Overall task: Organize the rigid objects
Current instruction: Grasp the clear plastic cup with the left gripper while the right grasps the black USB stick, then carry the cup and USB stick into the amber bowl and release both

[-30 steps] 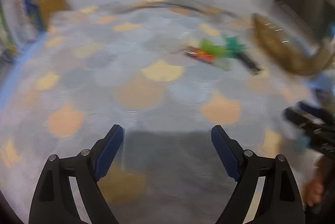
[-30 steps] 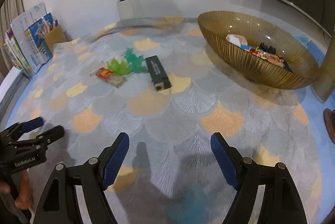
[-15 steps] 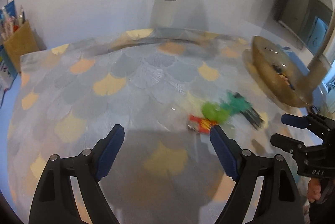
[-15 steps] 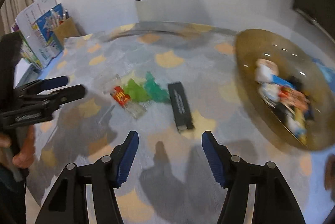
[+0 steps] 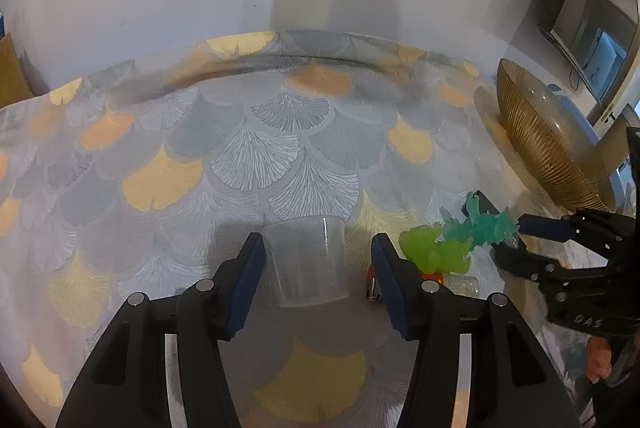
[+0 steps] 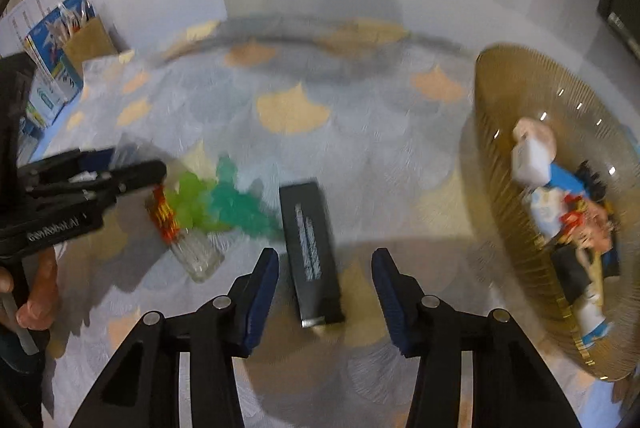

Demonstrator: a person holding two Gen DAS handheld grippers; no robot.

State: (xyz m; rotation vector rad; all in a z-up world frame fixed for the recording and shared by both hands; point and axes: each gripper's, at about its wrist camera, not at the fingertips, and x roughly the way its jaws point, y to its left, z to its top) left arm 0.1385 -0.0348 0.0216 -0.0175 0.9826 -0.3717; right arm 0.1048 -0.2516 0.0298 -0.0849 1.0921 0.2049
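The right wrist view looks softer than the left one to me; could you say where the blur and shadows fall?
Right wrist view: motion blur smears the green toys and gold bowl. Left wrist view: sharp, clear cup in the claw's shadow, edges bowed by the fisheye.

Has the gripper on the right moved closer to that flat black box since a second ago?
Yes. The right gripper has advanced across the patterned cloth; its jaws, just closing, now flank the flat black box.

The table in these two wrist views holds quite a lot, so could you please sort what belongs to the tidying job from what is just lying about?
Belongs to the job:
- clear plastic cup
- black box
- green toy
- teal toy
- small glass bottle
- gold bowl

Just lying about:
- patterned tablecloth
- booklets
- brown holder
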